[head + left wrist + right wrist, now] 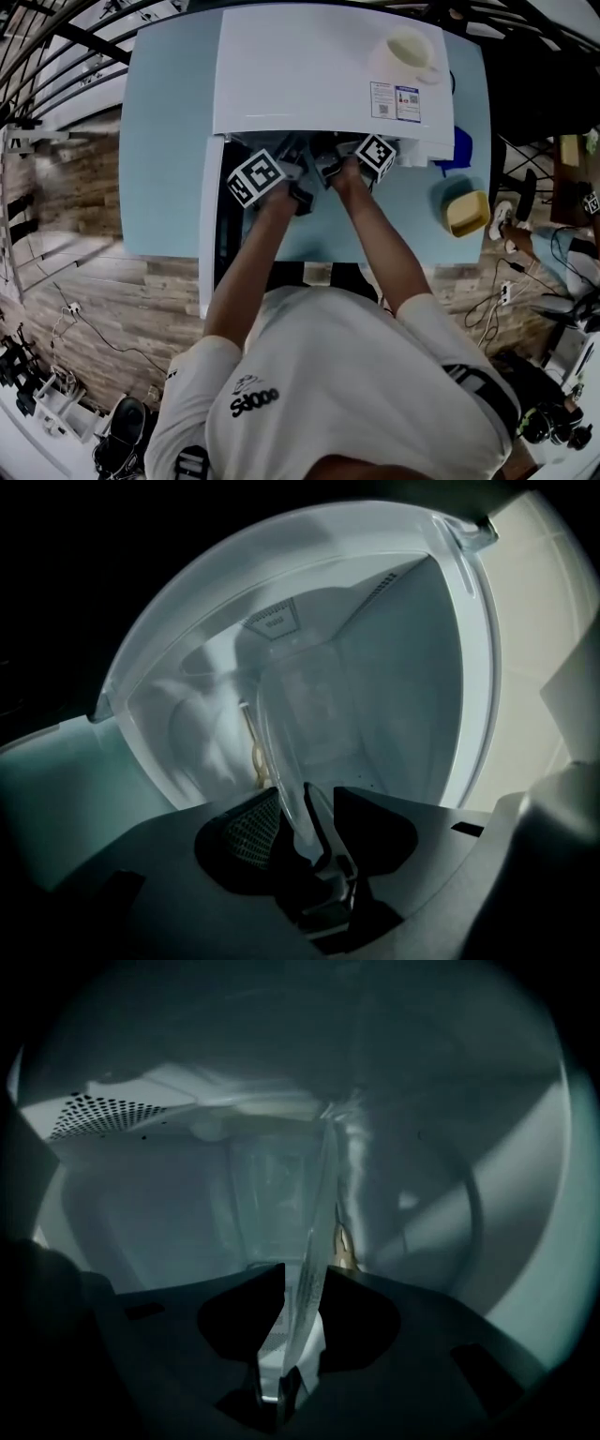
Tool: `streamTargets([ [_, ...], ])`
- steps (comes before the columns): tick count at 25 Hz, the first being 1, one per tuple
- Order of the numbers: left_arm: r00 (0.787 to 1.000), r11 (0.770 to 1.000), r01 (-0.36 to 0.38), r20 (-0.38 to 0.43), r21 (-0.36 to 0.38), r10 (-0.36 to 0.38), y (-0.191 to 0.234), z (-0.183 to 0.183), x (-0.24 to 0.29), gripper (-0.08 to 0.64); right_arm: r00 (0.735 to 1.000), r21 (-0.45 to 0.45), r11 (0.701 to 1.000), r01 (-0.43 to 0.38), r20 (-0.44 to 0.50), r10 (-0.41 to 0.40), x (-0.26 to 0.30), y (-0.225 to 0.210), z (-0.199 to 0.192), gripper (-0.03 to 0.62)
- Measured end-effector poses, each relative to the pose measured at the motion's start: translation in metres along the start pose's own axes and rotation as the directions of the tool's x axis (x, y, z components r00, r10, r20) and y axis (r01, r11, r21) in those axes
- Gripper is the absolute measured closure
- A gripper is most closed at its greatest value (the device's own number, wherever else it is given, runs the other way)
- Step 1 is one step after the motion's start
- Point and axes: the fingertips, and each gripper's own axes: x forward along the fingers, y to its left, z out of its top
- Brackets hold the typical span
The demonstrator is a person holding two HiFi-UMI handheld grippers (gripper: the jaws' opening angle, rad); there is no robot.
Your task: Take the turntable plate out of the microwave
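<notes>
The clear glass turntable plate (281,733) is inside the white microwave (319,66). In both gripper views I see it edge-on. In the left gripper view its rim runs down between the jaws of my left gripper (305,803), which close on it. In the right gripper view the plate (319,1213) sits in the narrow gap of my right gripper (302,1283), with both jaws against it. From the head view both grippers reach into the oven cavity. Only their marker cubes (255,178) (375,155) show, and the fingertips are hidden under the oven's top.
The microwave door (208,225) hangs open at the left. A cup (410,52) stands on the oven's top. The oven rests on a light blue table (159,150), with a yellow block (466,213) at the right. A tan roller part (256,757) lies under the plate.
</notes>
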Motion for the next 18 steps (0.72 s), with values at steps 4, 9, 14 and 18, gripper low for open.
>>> streamTargets([
  [4,0.999,1.0,-0.001,-0.036,0.011,0.001,0.0,-0.007,0.001,0.367,0.998,0.024,0.999,0.04,0.057,-0.041,0.002,-0.006,0.004,0.53],
  [9,0.995,1.0,-0.003,-0.096,0.022,0.005,0.004,-0.022,-0.006,0.367,0.993,0.053,0.996,0.074,0.09,-0.078,-0.004,-0.012,0.001,0.566],
  [14,0.997,1.0,-0.005,-0.078,-0.013,0.004,0.01,-0.026,-0.026,0.37,0.992,0.054,0.997,0.058,0.109,-0.064,-0.023,-0.006,-0.02,0.566],
  [18,0.998,1.0,-0.004,-0.068,-0.002,0.004,0.009,-0.033,-0.038,0.368,0.992,0.066,0.996,0.059,0.11,-0.066,-0.043,-0.006,-0.029,0.566],
])
